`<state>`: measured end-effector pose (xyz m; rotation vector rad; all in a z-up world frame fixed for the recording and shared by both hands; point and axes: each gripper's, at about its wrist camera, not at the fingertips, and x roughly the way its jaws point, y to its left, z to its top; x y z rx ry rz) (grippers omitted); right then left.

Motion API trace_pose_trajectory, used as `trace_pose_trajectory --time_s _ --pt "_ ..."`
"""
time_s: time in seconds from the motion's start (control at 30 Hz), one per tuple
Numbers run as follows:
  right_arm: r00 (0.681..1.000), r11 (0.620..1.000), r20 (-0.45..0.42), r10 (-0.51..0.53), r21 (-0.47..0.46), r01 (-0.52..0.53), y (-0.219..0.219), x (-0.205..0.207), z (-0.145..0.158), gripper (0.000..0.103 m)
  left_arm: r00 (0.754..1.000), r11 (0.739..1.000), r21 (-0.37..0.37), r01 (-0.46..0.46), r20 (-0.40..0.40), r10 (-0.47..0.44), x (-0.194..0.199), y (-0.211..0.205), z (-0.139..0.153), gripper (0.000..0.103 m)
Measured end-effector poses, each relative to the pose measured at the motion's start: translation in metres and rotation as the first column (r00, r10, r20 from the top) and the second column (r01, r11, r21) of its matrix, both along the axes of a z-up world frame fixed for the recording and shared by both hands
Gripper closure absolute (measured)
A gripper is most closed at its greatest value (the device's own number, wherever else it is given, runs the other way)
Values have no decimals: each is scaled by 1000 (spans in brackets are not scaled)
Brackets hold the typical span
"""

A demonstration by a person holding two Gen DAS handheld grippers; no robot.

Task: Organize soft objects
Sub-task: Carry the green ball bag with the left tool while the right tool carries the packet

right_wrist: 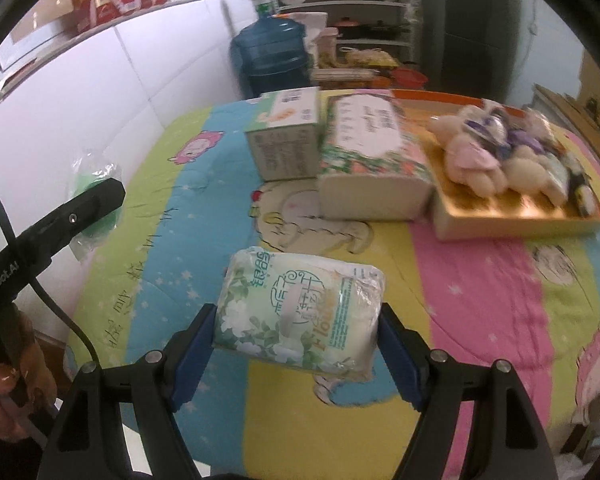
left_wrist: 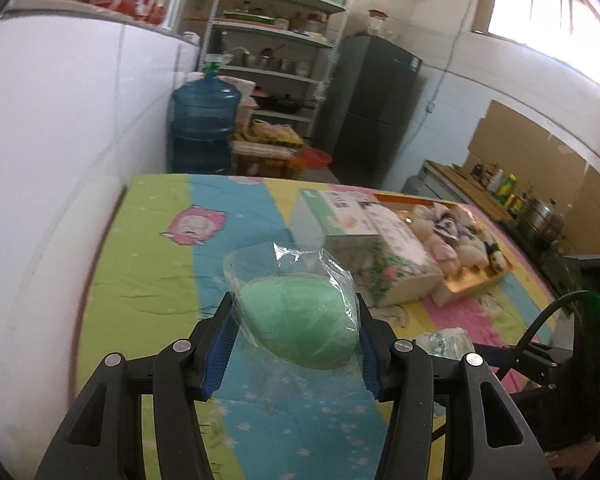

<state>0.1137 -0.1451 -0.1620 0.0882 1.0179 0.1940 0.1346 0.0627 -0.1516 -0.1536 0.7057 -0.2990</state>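
Note:
My left gripper (left_wrist: pixel 296 312) is shut on a green sponge in a clear plastic wrapper (left_wrist: pixel 300 320), held above the colourful cartoon tablecloth (left_wrist: pixel 160 280). My right gripper (right_wrist: pixel 296 340) is shut on a soft pack of tissues (right_wrist: pixel 300 316) printed with white flowers, also lifted off the cloth. In the right wrist view the left gripper (right_wrist: pixel 100 200) shows at the left edge with the green sponge (right_wrist: pixel 94 184) partly hidden behind its finger. In the left wrist view the tissue pack (left_wrist: pixel 446 342) peeks out at the right.
A white-green carton (right_wrist: pixel 286 140) and a floral tissue box (right_wrist: pixel 372 160) stand mid-table. An orange tray (right_wrist: pixel 512 216) with several plush toys (right_wrist: pixel 496 156) lies at the right. A white wall borders the table's left; a blue water jug (left_wrist: pixel 204 128) and shelves (left_wrist: pixel 276 40) stand beyond.

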Motion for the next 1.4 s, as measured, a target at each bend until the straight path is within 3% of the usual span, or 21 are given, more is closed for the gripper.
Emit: trace_pose_trajectory --time_s 0.33,0.77,1.1,1.4 --pt "986 986 25 -164 5 164 -66 -27 12 25 989 989 11 148 23 -149 -4 -54 14 48" --pt "940 941 45 -339 13 339 -141 -47 20 25 944 945 14 327 30 -327 2 -137 25 48" --pt "916 917 51 -398 11 398 -189 -43 25 25 924 924 6 382 23 -382 16 -189 26 48" --pt "915 917 53 -400 9 400 -222 -24 27 25 920 920 2 392 13 -392 41 -230 27 48"
